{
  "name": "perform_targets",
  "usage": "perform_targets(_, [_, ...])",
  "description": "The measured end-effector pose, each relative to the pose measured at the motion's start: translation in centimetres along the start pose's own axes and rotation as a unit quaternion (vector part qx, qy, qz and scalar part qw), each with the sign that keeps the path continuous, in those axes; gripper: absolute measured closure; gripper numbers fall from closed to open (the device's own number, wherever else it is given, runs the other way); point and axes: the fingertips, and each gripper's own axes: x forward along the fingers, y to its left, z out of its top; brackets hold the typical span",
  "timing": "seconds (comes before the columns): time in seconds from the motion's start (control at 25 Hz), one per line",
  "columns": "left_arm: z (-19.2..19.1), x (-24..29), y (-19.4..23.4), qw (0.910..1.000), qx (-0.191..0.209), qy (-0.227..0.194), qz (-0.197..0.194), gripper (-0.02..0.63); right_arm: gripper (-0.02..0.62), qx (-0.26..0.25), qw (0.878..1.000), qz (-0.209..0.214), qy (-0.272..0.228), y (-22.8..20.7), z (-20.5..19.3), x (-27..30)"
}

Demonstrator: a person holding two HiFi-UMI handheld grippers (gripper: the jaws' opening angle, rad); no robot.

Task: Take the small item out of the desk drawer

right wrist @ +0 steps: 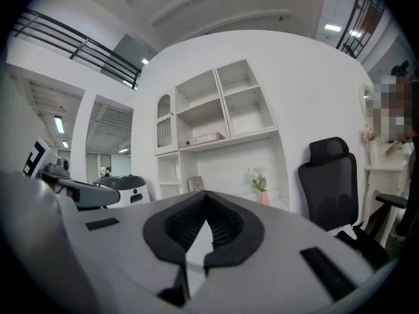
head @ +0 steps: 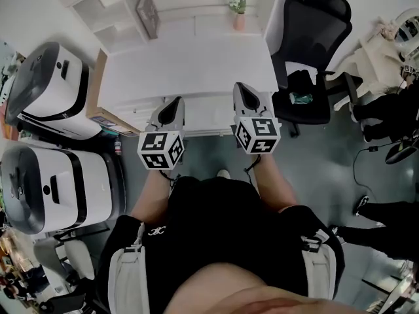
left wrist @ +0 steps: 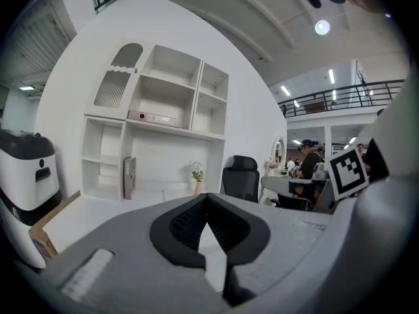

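I stand at the front edge of a white desk (head: 190, 64), with one tool in each hand held level over that edge.

Left gripper (head: 175, 103): its own view shows the jaws (left wrist: 208, 201) clenched, the dark pads meeting at their tips with nothing between them. It points across the desktop toward the shelf unit (left wrist: 163, 136) on the wall.

Right gripper (head: 243, 89): its jaws (right wrist: 206, 200) are likewise pressed together and carry nothing. It faces the same shelving, with the black office chair (right wrist: 330, 182) at its right.

Desk drawer (head: 209, 118): in the head view its white front lies in the desk's near face, between the two grippers and below their tips. It reads as closed, flush with the desk front. Neither gripper touches it.

Small item: no view shows it, so I cannot tell where it lies; the drawer's inside is not exposed.

Surroundings: a pink vase with a small plant (head: 238, 10) and a leaning book (head: 148, 15) stand at the back of the desk. Two large white machines (head: 49, 90) stand to the left. The office chair (head: 308, 51) is just beside the desk's right end.
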Motion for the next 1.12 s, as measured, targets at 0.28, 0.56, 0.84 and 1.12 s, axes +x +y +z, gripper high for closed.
perform_targets(0.28, [0.5,3.6,2.9,0.9996,0.002,0.002,-0.028,0.592,0.598,0.006,1.000,-0.023,0.014,-0.7,-1.0,3.9])
perform_targets(0.56, [1.6,7.4,6.0,0.9969,0.010,0.003,-0.078,0.591,0.598,0.004,0.997,-0.072,0.034,-1.0,-2.4,6.7])
perform_targets(0.84, [1.7,10.2,7.8,0.9941,0.009,0.014,-0.107,0.591,0.474,0.013,0.993,-0.077,0.091,-1.1,-5.3,9.4])
perform_targets(1.12, [1.0,11.3,8.8,0.9925,0.006,0.025,-0.119,0.592,0.443,0.012,0.981,-0.082,0.175,-1.1,-10.2,10.9])
